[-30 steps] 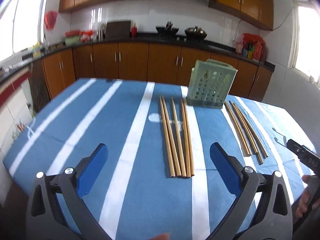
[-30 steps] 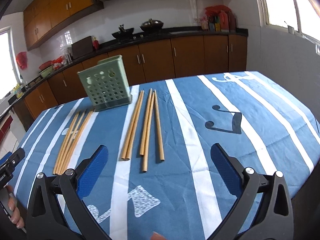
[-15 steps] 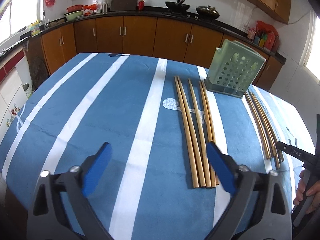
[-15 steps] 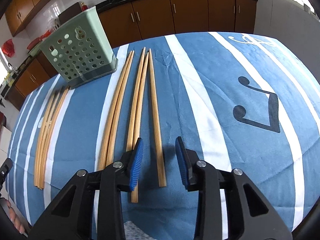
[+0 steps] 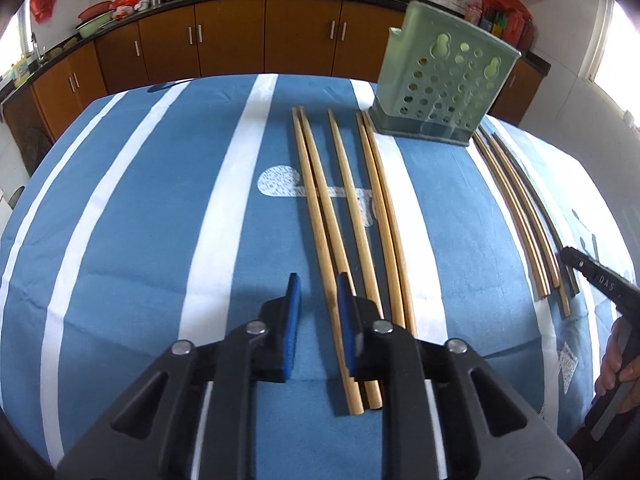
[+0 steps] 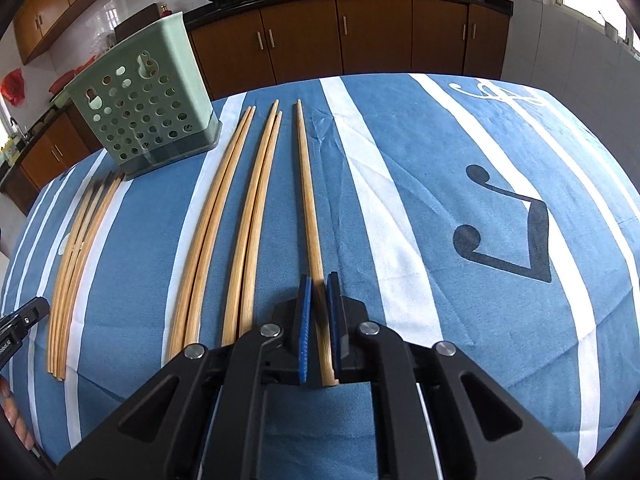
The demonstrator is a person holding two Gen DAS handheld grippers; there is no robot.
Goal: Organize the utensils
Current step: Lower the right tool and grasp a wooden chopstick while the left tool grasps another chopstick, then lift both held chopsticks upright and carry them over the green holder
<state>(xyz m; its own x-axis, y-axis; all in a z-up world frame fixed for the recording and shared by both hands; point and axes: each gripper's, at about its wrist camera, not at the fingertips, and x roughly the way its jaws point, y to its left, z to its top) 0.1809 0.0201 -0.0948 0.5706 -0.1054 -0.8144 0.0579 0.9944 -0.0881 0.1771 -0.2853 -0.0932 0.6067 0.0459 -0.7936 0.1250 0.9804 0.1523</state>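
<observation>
Two groups of wooden chopsticks lie on a blue striped tablecloth beside a green perforated utensil holder (image 5: 442, 80), also in the right wrist view (image 6: 144, 110). My left gripper (image 5: 319, 290) is low over the near ends of the left group; its jaws are narrowed around the leftmost chopstick (image 5: 320, 216) with a gap left. My right gripper (image 6: 318, 294) has its jaws nearly closed around the rightmost single chopstick (image 6: 308, 188), pads close on both sides. Other chopsticks (image 6: 228, 216) lie left of it.
The second chopstick group (image 5: 520, 208) lies right of the holder, also in the right wrist view (image 6: 78, 240). The other gripper's tip shows at the right edge (image 5: 596, 276). Kitchen cabinets (image 5: 240, 36) stand behind the table. The tablecloth (image 6: 480, 184) stretches to the right.
Both grippers dropped toward the table and moved forward over the chopsticks. The left jaws narrowed from wide open; the right jaws closed further around the single chopstick.
</observation>
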